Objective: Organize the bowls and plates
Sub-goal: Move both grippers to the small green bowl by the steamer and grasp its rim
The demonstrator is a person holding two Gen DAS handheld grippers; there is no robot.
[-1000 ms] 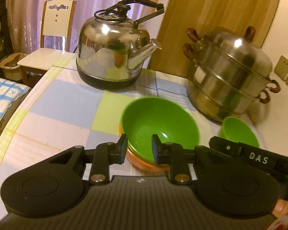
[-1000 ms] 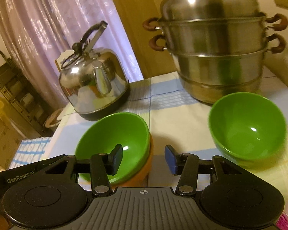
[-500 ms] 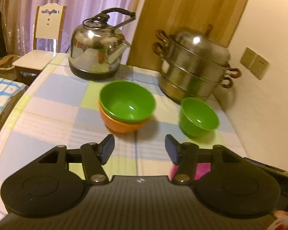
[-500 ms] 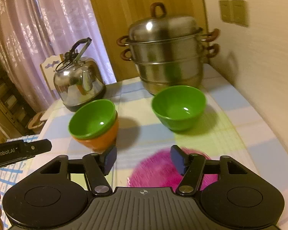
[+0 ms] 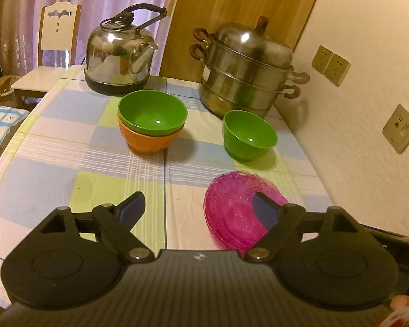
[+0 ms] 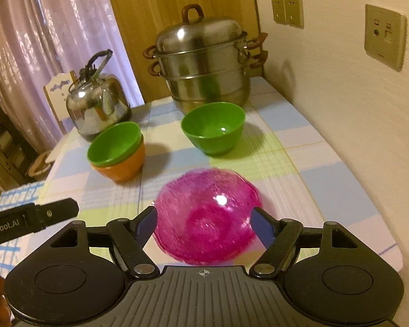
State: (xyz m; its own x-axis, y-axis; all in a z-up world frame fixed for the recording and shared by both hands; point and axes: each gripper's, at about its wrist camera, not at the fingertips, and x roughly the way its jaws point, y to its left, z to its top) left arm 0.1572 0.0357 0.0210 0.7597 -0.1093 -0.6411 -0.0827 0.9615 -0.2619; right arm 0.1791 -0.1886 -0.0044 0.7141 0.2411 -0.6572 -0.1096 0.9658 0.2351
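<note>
On the checked tablecloth a green bowl sits nested inside an orange bowl, just in front of the steel kettle; a second green bowl stands alone to its right, close before the lidded steel steamer pot, apart from the nested pair; nearer the cameras a pink glass plate lies flat on the cloth, by the wall-side edge of the table; the left gripper hangs above the bare cloth with its jaws wide and opening, nothing between them, its right finger overlapping the plate's edge in that view; the right gripper has its jaws wide and opening too; the pink plate appears framed between its fingers, blurred, the pads clear of it.
</note>
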